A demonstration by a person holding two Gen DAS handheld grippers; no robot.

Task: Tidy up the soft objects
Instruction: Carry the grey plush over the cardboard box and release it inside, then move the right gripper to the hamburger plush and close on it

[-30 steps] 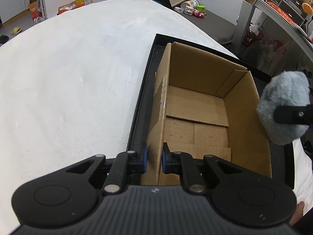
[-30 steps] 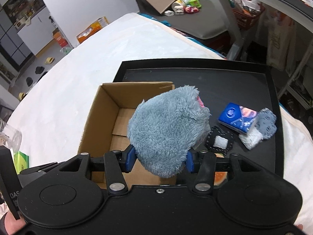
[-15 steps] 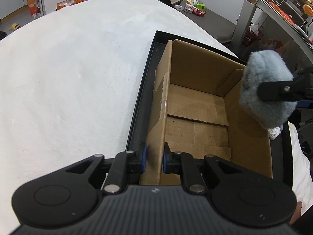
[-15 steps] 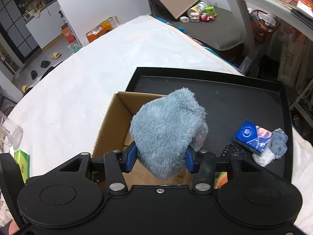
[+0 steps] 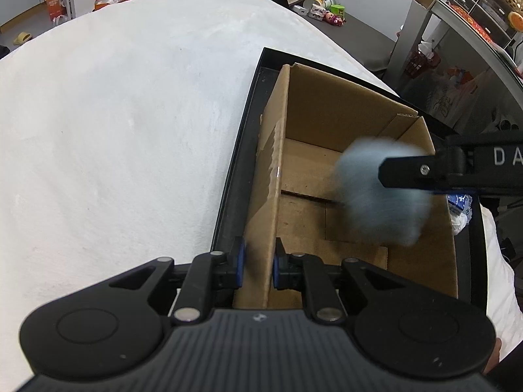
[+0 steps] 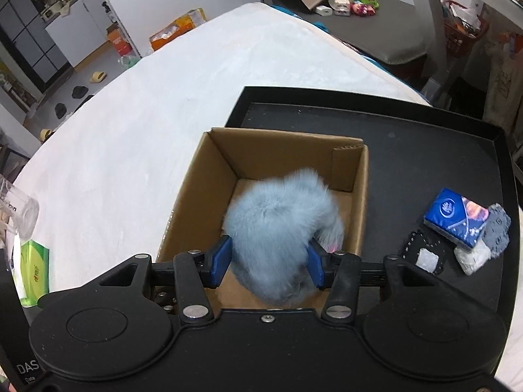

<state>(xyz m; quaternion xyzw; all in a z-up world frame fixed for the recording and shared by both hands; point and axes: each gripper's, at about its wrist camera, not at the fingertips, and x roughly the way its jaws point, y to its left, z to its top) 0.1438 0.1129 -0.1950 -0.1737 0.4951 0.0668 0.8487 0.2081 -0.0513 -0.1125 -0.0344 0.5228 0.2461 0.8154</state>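
While my left tongs [image 5: 256, 266] pinch the near wall of the cardboard box [image 5: 313, 121], my right tongs [image 6: 269, 261] grip the fluffy blue plush [image 6: 281, 225] between their blue pads [image 6: 220, 259]; the plush hangs blurred over the box's open inside, partly below its rim; the box stands in the left part of the black tray [image 6: 425, 150], on the white cover [image 5: 130, 114]; to its right on the tray lie a blue tissue pack [image 6: 456, 217], a grey cloth piece [image 6: 498, 233] and a black lace item [image 6: 423, 256], close together.
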